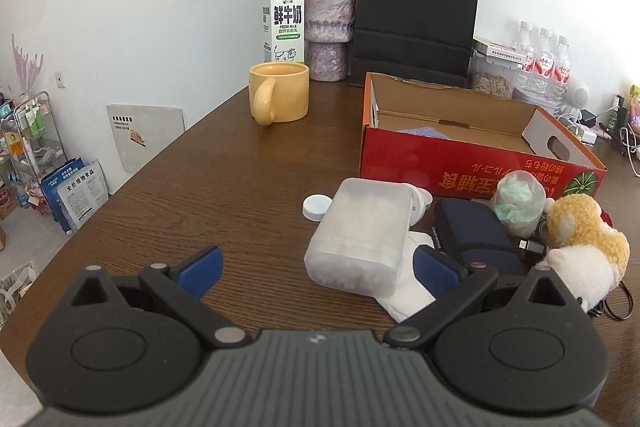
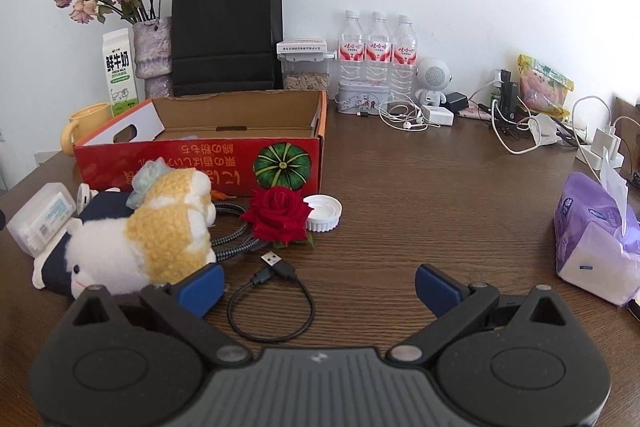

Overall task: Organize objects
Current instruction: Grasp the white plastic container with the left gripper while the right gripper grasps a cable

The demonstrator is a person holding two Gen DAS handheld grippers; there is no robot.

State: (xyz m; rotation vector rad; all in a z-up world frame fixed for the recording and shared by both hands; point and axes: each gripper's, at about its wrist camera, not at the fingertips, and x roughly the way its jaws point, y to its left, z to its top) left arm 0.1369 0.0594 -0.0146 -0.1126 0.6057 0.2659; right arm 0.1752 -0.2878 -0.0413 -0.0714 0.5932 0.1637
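An open red cardboard box [image 1: 472, 167] [image 2: 200, 163] stands on the brown table. In front of it lies a pile: a frosted cotton-swab box [image 1: 360, 235] [image 2: 40, 219], a dark blue pouch [image 1: 472, 231], a bag of green stuff [image 1: 518, 203], a yellow-and-white plush toy [image 1: 580, 247] [image 2: 148, 239], a red rose [image 2: 280, 215], a white lid [image 2: 324, 213] [image 1: 317, 207] and a black USB cable [image 2: 272, 303]. My left gripper [image 1: 318, 269] is open, just short of the swab box. My right gripper [image 2: 318, 285] is open over the cable, holding nothing.
A yellow mug [image 1: 280, 97], milk carton [image 1: 283, 23], vase of dried roses [image 1: 328, 27] and black paper bag [image 1: 416, 15] line the back. Water bottles [image 2: 376, 47], a tin, chargers and cords [image 2: 520, 131] crowd the far right; a purple tissue pack [image 2: 596, 243] lies at right.
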